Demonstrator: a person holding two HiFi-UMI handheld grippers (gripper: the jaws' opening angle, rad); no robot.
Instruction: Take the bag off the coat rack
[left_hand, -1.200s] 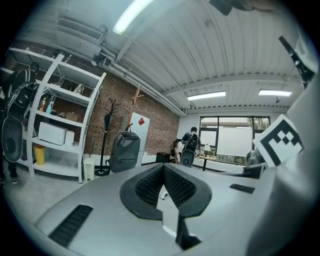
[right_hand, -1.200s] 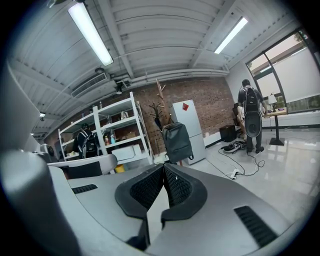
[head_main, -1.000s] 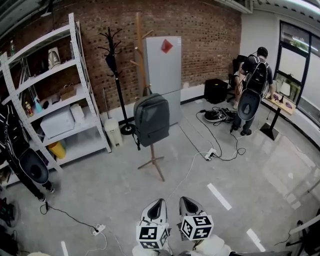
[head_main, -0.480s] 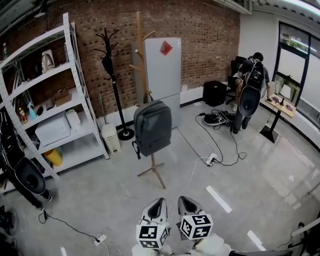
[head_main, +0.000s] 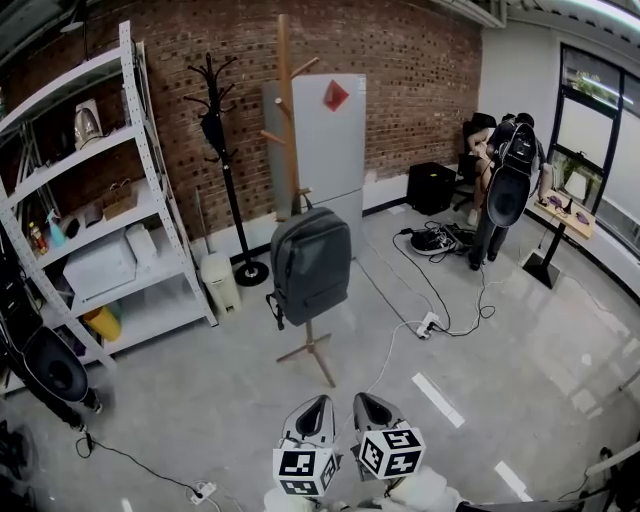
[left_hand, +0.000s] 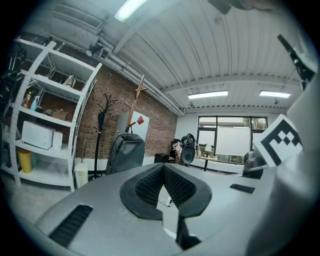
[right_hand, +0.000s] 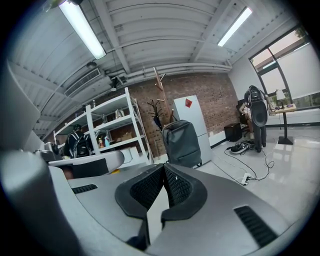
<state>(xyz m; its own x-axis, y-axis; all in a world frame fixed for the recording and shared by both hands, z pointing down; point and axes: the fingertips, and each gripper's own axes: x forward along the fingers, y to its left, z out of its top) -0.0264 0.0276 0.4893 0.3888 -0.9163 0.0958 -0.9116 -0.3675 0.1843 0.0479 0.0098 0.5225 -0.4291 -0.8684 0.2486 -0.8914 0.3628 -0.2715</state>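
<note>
A dark grey backpack (head_main: 311, 265) hangs on a wooden coat rack (head_main: 289, 120) in the middle of the room, in front of a grey fridge. It also shows in the left gripper view (left_hand: 126, 152) and the right gripper view (right_hand: 183, 143). Both grippers are low in the head view, well short of the bag: my left gripper (head_main: 313, 414) and right gripper (head_main: 372, 409) side by side. Each has its jaws pressed together with nothing between them, as the left gripper view (left_hand: 163, 171) and right gripper view (right_hand: 163, 172) show.
White metal shelving (head_main: 95, 180) stands at the left, a black coat stand (head_main: 222, 150) beside the wooden one. Cables and a power strip (head_main: 428, 325) lie on the floor to the right. A person with a backpack (head_main: 508, 185) stands at the far right near a desk.
The view has drawn closer to the coat rack; the backpack looks larger and nearer. Both grippers keep their places low in the head view, jaws unchanged.
</note>
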